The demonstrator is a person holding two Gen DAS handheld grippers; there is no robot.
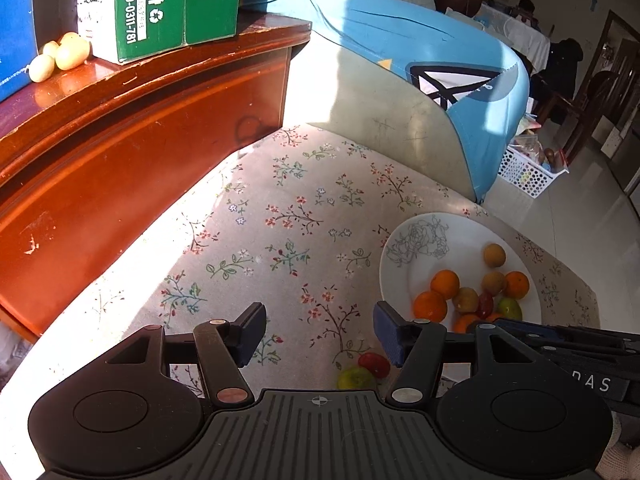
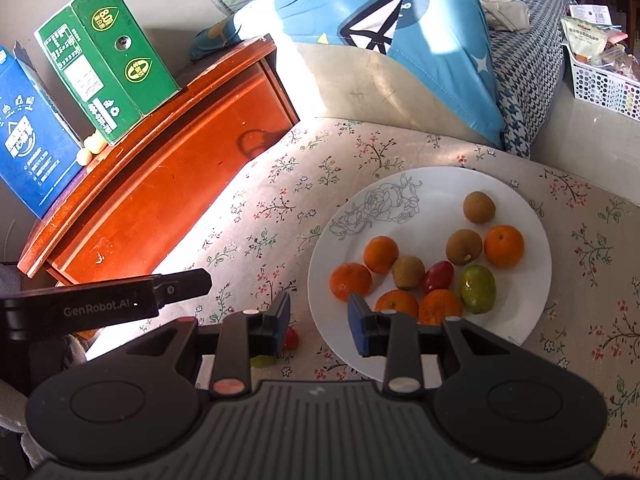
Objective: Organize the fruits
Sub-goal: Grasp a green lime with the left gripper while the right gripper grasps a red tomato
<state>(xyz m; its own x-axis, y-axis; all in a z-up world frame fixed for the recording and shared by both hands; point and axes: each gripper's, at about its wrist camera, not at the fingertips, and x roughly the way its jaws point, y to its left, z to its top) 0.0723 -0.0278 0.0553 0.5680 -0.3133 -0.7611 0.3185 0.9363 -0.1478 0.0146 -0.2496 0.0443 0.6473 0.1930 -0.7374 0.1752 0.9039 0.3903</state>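
Left tool [image 1: 320, 334]: mine, released, holding nothing, above the floral cloth [image 1: 256, 216].
Loose fruit: red one [image 1: 374, 363] and green one [image 1: 354, 378] near it.
Right tool [image 2: 319, 322]: released, at the plate's [image 2: 520, 320] near-left rim.
Plate: oranges [image 2: 504, 246] and other fruit.

Before me, sunlight falls across a floral-patterned cloth surface [image 1: 280, 220]. A glossy reddish wooden cabinet [image 1: 120, 128] stands left, a blue-and-beige cushion [image 2: 384, 48] behind, and pale tiled floor [image 1: 580, 216] beyond.
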